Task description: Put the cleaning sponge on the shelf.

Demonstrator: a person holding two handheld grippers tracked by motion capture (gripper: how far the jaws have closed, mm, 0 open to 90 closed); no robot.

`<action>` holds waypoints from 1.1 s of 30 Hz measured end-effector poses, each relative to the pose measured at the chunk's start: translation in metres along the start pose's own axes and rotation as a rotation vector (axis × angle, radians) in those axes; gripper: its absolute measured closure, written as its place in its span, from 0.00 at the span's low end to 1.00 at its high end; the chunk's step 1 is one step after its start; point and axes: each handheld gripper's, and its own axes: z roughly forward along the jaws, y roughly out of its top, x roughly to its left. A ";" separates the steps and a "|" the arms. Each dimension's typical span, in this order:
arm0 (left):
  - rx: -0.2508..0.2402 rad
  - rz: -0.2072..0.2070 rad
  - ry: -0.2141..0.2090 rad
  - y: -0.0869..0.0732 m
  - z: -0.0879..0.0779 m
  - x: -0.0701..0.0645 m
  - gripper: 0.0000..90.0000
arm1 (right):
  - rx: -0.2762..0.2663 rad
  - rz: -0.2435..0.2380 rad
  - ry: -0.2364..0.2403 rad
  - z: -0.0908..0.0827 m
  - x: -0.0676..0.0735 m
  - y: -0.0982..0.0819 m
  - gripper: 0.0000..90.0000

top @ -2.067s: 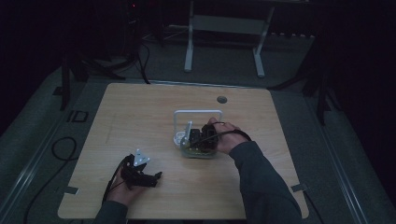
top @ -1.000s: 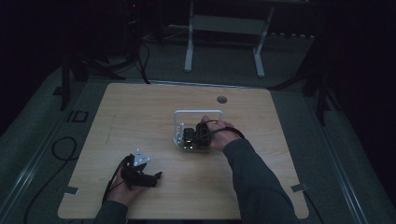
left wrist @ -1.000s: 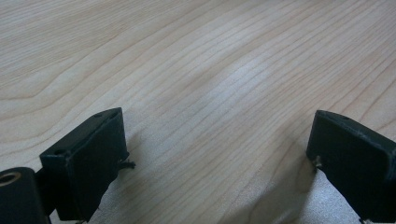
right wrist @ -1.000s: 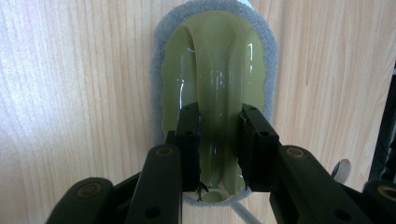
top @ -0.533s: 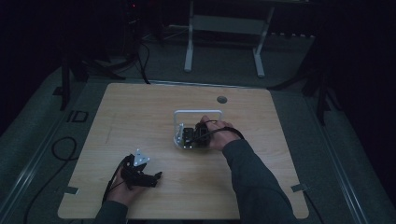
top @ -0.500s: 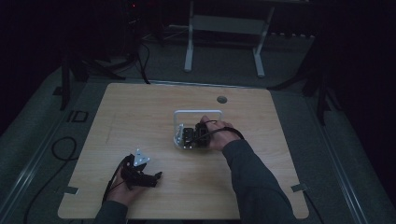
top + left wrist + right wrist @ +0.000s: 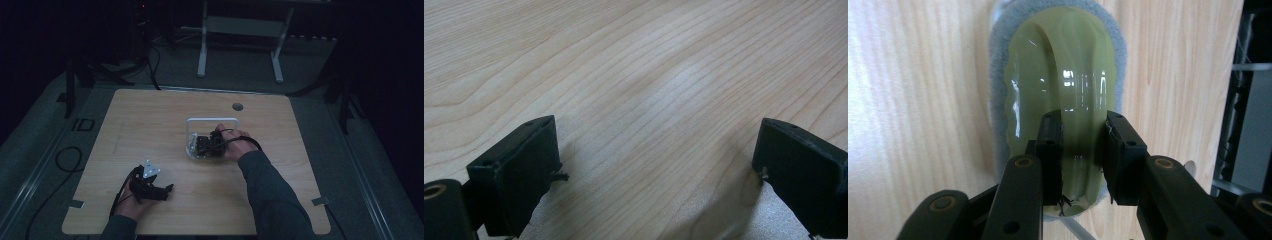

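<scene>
We see the right tool [image 7: 1082, 165] clamped on the raised middle ridge of a pale green scrubbing brush [image 7: 1060, 95] with a grey pad underneath, which lies flat on the wooden desk [image 7: 150, 120], near its middle and slightly right. Just beyond it stands a white frame [image 7: 212, 121]. Our left tool [image 7: 654, 170] rests on the near left of the desk, its jaws wide apart with bare wood between them.

grippers: 2 counted, left gripper [image 7: 167, 189], right gripper [image 7: 1083, 150] | scrubbing brush [image 7: 1063, 95]: 1 counted | white rack [image 7: 212, 121]: 1 counted | table [image 7: 150, 120]: 1 counted | hands: 2 counted
</scene>
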 end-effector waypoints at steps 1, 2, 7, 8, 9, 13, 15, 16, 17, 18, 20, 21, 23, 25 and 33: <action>0.000 0.001 0.000 0.000 0.000 0.000 0.06 | 0.001 0.002 -0.005 0.001 0.000 0.000 0.80; 0.000 0.000 0.000 0.000 0.000 0.000 0.06 | 0.005 0.009 -0.008 0.001 0.000 0.000 0.80; 0.001 0.002 0.001 0.000 0.000 0.000 0.06 | 0.008 0.012 -0.035 0.002 -0.001 0.000 0.73; 0.000 0.002 0.001 0.000 0.000 0.000 0.06 | 0.005 0.023 -0.033 0.001 -0.001 -0.001 0.71; 0.000 0.002 0.001 0.000 0.000 0.000 0.06 | 0.002 0.025 -0.039 0.000 -0.002 -0.002 0.68; 0.000 0.001 0.001 0.000 0.000 0.000 0.06 | -0.008 0.035 -0.045 -0.003 -0.004 -0.005 0.64; 0.000 0.001 0.001 0.000 0.000 0.000 0.06 | -0.022 0.048 -0.049 -0.007 -0.005 -0.008 0.61; 0.000 0.001 0.001 0.000 0.000 0.000 0.06 | -0.024 0.048 -0.051 -0.009 -0.004 -0.009 0.61; 0.000 0.002 0.001 0.000 0.000 0.000 0.06 | -0.028 0.047 -0.054 -0.010 -0.004 -0.009 0.60; 0.000 0.002 0.001 0.000 0.000 0.000 0.06 | -0.034 0.046 -0.057 -0.012 -0.004 -0.010 0.60; 0.000 0.001 0.001 0.000 0.000 0.000 0.06 | -0.050 0.049 -0.063 -0.016 -0.003 -0.010 0.60; 0.000 0.001 0.001 0.000 0.000 0.000 0.06 | -0.056 0.048 -0.065 -0.018 -0.003 -0.010 0.59; -0.001 0.000 0.001 0.000 0.000 0.000 0.06 | -0.071 0.049 -0.059 -0.023 -0.002 -0.011 0.59; -0.001 -0.001 0.001 0.000 0.000 0.000 0.06 | -0.081 0.052 -0.052 -0.027 -0.001 -0.011 0.61; -0.002 -0.001 0.001 0.000 0.000 0.000 0.06 | -0.142 0.129 0.027 -0.041 0.001 -0.019 0.79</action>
